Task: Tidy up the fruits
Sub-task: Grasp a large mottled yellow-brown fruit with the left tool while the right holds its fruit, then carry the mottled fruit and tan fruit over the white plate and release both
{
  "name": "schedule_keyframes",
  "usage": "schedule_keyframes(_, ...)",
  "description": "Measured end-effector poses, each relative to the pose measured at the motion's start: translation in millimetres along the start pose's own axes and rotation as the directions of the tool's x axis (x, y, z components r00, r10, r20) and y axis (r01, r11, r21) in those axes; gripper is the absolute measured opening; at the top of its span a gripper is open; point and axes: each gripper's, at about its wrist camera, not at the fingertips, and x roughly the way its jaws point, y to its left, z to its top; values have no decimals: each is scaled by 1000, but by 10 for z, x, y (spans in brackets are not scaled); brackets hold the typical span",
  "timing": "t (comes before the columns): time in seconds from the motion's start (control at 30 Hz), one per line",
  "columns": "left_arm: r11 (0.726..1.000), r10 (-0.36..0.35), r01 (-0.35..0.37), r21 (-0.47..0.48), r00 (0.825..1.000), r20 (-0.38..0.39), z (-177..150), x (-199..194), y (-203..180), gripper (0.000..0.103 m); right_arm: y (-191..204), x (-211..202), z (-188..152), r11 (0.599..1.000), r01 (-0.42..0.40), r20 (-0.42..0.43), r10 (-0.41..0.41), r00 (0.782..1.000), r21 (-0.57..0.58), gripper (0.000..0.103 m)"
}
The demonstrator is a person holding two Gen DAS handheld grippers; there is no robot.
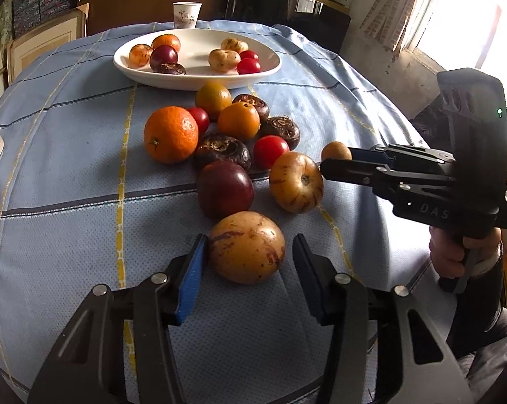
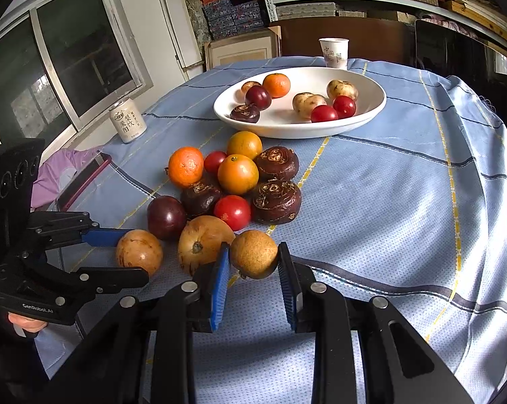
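Both of my grippers are at the grasping step, each set about one fruit at the near edge of the loose pile on the blue checked tablecloth (image 1: 68,175). The left gripper (image 1: 250,252) stands wide around a speckled yellow fruit (image 1: 246,247): its left pad looks to be touching the skin, while the right pad stands clear. The right gripper (image 2: 253,262) is narrowed about a small brown fruit (image 2: 253,254), both pads at or against its sides; I cannot tell whether it is firmly clamped or lifted off the cloth. The remaining pile, with oranges, red tomatoes and dark water chestnuts, lies toward 12 o'clock of both grippers, and the white plate (image 2: 371,111), already holding sorted fruit in two clusters, sits beyond it, also at about 12 o'clock. I judge the next move to be closing fully, lifting clear of the neighbouring striped fruit (image 2: 202,242), and carrying each piece to its matching cluster.
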Motion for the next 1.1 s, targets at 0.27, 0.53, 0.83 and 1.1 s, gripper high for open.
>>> schedule_keyframes(0.27,999,-16,15,-29,1000,-9,2,22,61,45,-12,-4,-5,1000,-3,2,3,1000,10,29)
schedule_keyframes(0.53,996,-67,66,-52,998,-5,0,-25,122,44,-35,-73,40,998,-54,45,52,998,30,29)
schedule_keyframes(0.83,996,-65,59,60,993,103,509,-426,175,44,21,-204,681,1000,4,134,-4,991,0,29)
schedule_keyframes(1.1,999,-32,35,-10,980,197,1436,-312,486,44,-209,208,1206,991,56,214,-81,973,121,29)
